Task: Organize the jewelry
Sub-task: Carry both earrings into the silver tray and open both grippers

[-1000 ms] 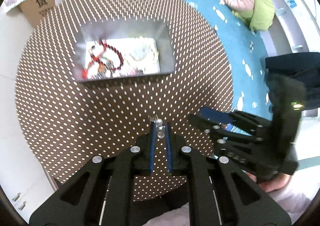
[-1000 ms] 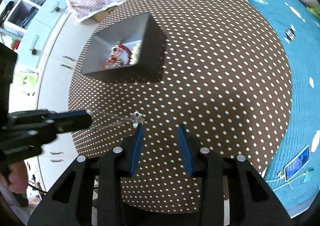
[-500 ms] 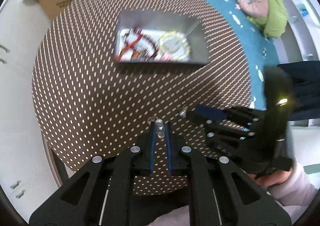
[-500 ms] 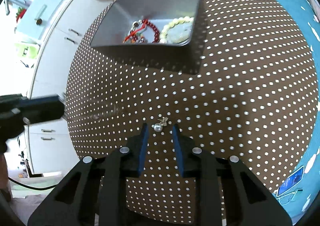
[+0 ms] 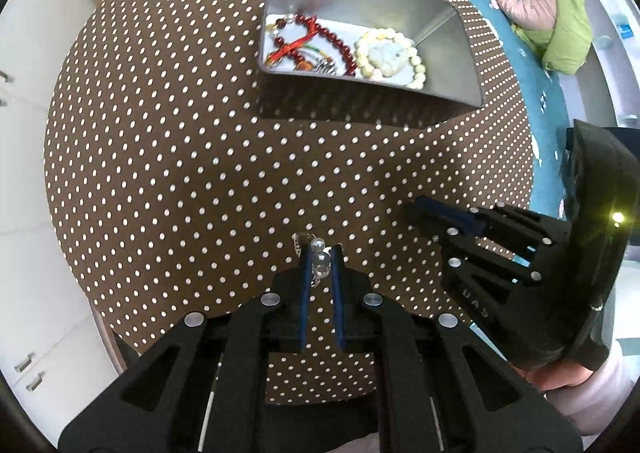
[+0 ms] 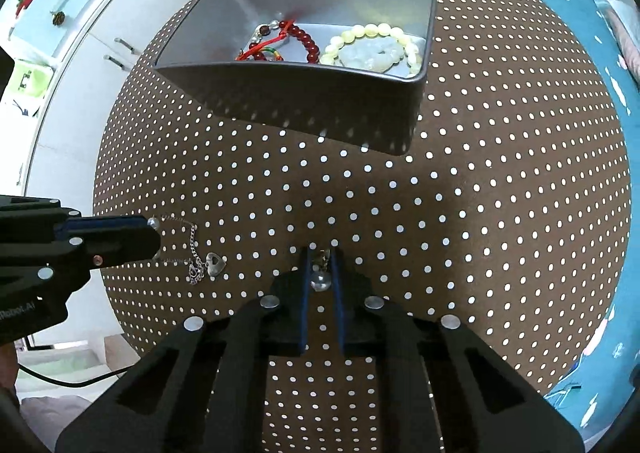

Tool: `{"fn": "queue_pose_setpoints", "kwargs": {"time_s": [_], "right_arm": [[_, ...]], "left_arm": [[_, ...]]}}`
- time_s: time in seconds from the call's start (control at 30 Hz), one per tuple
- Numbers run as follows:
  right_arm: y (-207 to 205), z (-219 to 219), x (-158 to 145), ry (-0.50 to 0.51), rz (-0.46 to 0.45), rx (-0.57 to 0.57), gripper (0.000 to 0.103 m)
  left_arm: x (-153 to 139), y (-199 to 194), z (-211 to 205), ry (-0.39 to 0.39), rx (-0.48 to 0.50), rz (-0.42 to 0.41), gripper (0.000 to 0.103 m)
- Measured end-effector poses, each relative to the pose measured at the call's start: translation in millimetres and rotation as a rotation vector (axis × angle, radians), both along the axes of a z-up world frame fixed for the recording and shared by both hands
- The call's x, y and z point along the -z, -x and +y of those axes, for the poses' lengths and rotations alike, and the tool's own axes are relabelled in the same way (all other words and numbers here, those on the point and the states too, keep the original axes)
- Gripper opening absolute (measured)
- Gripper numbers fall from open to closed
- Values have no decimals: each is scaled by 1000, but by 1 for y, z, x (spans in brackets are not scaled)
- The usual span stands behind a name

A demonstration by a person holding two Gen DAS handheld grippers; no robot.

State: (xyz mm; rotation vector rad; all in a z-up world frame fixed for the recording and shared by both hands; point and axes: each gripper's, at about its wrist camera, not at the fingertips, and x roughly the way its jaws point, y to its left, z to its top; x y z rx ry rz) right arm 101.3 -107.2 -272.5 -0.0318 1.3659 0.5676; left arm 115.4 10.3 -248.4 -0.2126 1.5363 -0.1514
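Right wrist view: grey box [image 6: 304,101] holds red beads [image 6: 306,39], pale bracelet [image 6: 372,49].

The tabletop [image 6: 480,213] lies bare between the grey tray [image 6: 304,109] and both grippers, a wide open strip. The tray stands as the one tall obstacle, its near wall facing them. Left of the tray's near corner, a chain with a heart charm [image 6: 200,257] lies on the cloth by the left gripper [image 6: 154,237]. Right of the tray the tabletop is free to its edge.
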Motion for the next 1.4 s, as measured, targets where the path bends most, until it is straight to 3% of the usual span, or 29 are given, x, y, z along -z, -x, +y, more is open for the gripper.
{"fn": "queue_pose_setpoints", "kwargs": {"time_s": [0.13, 0.33, 0.63, 0.83, 0.93, 1.0, 1.17, 1.4], "right_arm": [[-2, -11, -1, -61, 51, 64, 8], [-6, -26, -26, -181, 53, 131, 8], [-22, -33, -79, -239, -62, 142, 8], [-48, -40, -108, -253, -141, 121, 8], [-58, -38, -121, -261, -182, 114, 8], [-61, -38, -126, -265, -197, 102, 8], [-64, -28, -121, -263, -207, 79, 9], [-73, -23, -109, -251, -146, 62, 9]], "left_arm": [[-11, -7, -5, 0, 17, -25, 9], [-37, -12, -8, 56, 19, -57, 9], [-96, -35, -5, 166, 0, -174, 9], [-146, -60, -2, 199, -3, -270, 9], [-162, -71, 3, 237, -13, -293, 9], [-170, -76, 1, 223, -14, -312, 9], [-170, -89, -9, 188, 4, -319, 9], [-115, -99, -6, 105, 1, -199, 11]]}}
